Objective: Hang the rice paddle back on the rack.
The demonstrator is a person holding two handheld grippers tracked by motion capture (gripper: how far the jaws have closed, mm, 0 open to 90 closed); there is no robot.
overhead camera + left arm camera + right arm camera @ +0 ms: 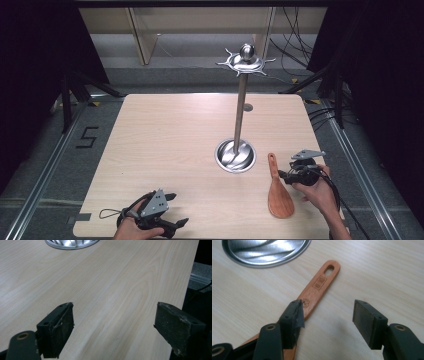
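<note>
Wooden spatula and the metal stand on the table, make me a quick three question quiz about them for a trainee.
1. True or false: the right gripper is shut on the wooden spatula.
2. Multiple choice: where does the spatula lie relative to the metal stand? A. hung from the stand's top hooks. B. flat on the table, beside the stand's round base, on the right gripper's side. C. inside the base.
3. Fill in: the end of the spatula's handle has a ___ through it.

Key:
1. False. Its jaws stand apart, one over the handle's edge.
2. B
3. hole

The left gripper is open over bare table.
</note>
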